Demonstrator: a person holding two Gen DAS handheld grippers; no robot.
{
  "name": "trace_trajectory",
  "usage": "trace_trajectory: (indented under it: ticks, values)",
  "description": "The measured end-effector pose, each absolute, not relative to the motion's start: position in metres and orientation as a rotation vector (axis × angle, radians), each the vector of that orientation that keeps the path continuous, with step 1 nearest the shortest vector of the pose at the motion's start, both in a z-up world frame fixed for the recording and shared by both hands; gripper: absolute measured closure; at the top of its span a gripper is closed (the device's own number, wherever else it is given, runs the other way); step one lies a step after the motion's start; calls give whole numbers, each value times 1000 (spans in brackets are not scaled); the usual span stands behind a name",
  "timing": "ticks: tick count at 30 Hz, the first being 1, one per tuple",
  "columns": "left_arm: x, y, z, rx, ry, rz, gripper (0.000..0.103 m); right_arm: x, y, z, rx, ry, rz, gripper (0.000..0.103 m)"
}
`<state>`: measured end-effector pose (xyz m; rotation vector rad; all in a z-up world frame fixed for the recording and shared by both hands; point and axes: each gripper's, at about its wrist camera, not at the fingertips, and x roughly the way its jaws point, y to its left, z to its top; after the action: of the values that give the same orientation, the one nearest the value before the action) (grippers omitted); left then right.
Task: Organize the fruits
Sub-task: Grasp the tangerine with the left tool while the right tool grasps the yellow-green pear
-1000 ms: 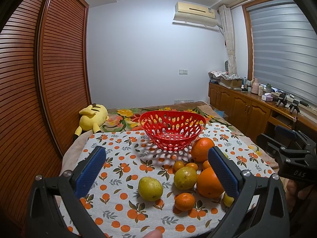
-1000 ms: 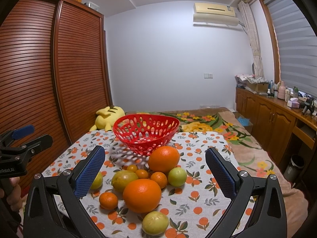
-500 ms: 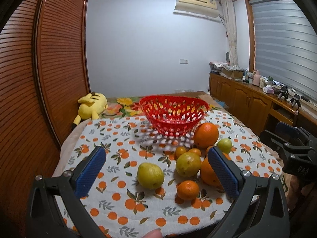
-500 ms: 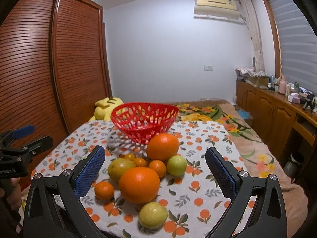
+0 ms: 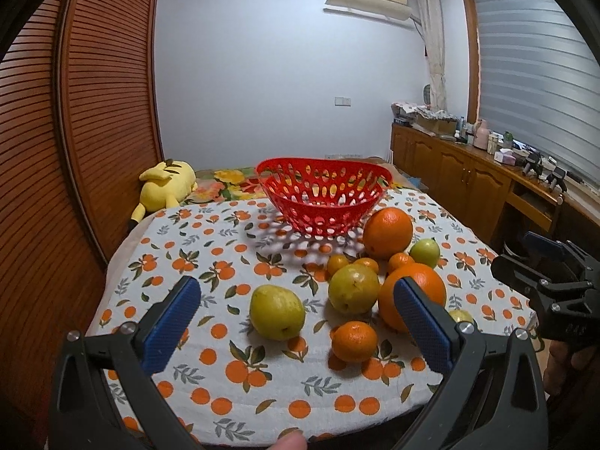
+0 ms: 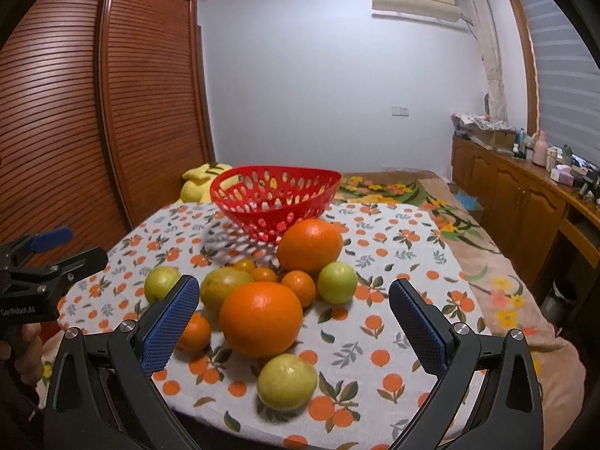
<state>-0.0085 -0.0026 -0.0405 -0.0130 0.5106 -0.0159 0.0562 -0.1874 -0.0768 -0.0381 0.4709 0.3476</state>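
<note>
Bare tablecloth [image 5: 210, 247] left of fruit cluster [image 5: 375, 281]; cluster crowds approach to red basket [image 5: 324, 202].

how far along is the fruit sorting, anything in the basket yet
Nothing looks done: the red basket shows no fruit through its holes. Nothing is in hand either; the left tool and right tool are both open and hold nothing. All of it is left: the two big oranges, the yellow-green fruits and the small tangerines sit on the tablecloth in front of the basket.

Table, orange-print cloth [image 5: 232, 247]: red basket [image 5: 324, 197], loose fruit pile [image 5: 354, 288] in front.
</note>
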Motion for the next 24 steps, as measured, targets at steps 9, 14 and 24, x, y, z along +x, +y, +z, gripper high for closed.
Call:
trace_trajectory:
  ticks: [9,14,24]
  values:
    - [6,-4,-73,-29,601,-80,3,63,-192,-108,-47,561,390,8]
    - [16,-9,-92,-41,662,-128,8,69,-193,-126,-48,616,418,12]
    - [40,-23,-120,-52,780,-231,20,77,-189,-149,-56,716,464,25]
